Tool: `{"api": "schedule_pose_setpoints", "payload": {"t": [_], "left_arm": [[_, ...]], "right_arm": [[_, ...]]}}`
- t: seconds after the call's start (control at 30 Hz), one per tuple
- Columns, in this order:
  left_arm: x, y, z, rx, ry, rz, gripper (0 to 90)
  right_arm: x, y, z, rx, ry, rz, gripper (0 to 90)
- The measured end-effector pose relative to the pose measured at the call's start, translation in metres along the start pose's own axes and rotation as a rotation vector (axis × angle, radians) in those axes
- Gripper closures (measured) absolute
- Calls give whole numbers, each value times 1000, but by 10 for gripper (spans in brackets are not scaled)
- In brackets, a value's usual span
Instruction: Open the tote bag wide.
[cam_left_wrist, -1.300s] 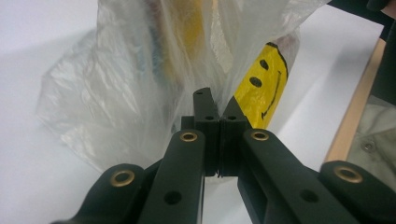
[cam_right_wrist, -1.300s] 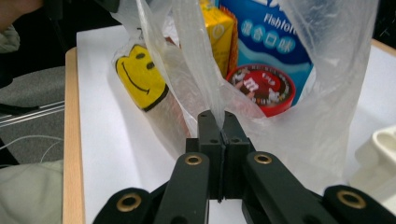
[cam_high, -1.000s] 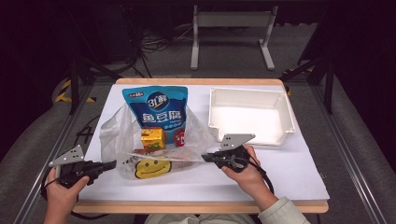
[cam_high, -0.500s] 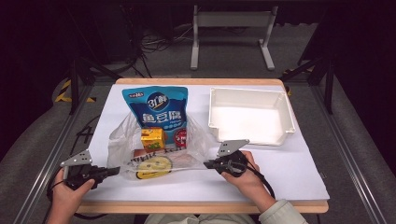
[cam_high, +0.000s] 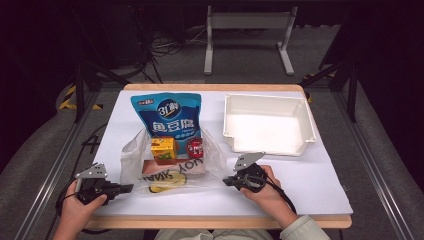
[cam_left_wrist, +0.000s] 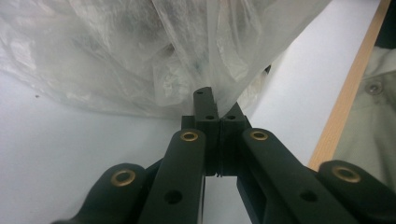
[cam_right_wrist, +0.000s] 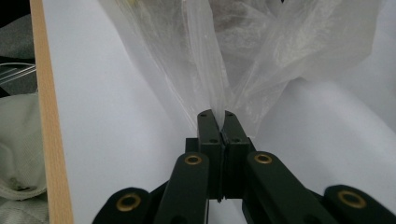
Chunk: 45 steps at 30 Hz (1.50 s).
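Observation:
A clear plastic bag (cam_high: 170, 170) with a yellow smiley print lies low on the white table (cam_high: 310, 180), its mouth facing the back. My left gripper (cam_high: 127, 188) is shut on the bag's front left edge, and my right gripper (cam_high: 226, 182) is shut on its front right edge. At the bag's mouth stand a yellow-orange box (cam_high: 164, 149) and a small red round item (cam_high: 195, 148), with a blue snack pouch (cam_high: 168, 116) behind them. In the left gripper view the gripper (cam_left_wrist: 215, 109) pinches the bag's film (cam_left_wrist: 140, 56). In the right gripper view the gripper (cam_right_wrist: 218, 122) clamps a pleat of the bag (cam_right_wrist: 261, 56).
A white rectangular tray (cam_high: 305, 125) sits at the back right. The table's wooden front edge (cam_high: 220, 221) runs just behind both hands. Metal rails flank the table, and a stand's feet (cam_high: 247, 45) rest on the floor beyond.
Both grippers have drawn back toward the front edge with the bag's edges still held. The bag has sunk from a raised, open shape to a flatter one.

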<state>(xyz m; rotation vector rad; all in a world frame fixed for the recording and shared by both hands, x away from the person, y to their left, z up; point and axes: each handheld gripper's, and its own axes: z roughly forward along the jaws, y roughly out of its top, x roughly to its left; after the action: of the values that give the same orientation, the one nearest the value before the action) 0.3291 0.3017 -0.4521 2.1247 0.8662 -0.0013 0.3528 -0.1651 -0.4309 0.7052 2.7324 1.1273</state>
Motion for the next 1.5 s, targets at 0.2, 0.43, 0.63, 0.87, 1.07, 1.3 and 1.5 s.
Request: {"api": "schedule_pose_setpoints", "payload": {"t": [0.2,0.43,0.63,0.87,1.07,1.3,1.5], "left_arm": [[2,1,7,27,19,10,897],[1,2,8,17,22,7,885],[-6,5,-6,-71,40,26,503],[-17,15,-24,-183,69,54,258],[-29,28,-36,-298,108,74,205],[-35,41,-36,-311,114,123,439],[-28,36,-27,-198,145,115,892]], "right_arm": [[-3,-3,1,24,-11,11,889],[-6,-5,2,54,-38,19,886],[-6,-4,0,38,-39,22,879],[-6,-4,0,42,-36,23,880],[-5,-4,1,42,-32,27,879],[-5,-3,1,41,-28,23,877],[-5,-4,0,39,-30,25,878]]}}
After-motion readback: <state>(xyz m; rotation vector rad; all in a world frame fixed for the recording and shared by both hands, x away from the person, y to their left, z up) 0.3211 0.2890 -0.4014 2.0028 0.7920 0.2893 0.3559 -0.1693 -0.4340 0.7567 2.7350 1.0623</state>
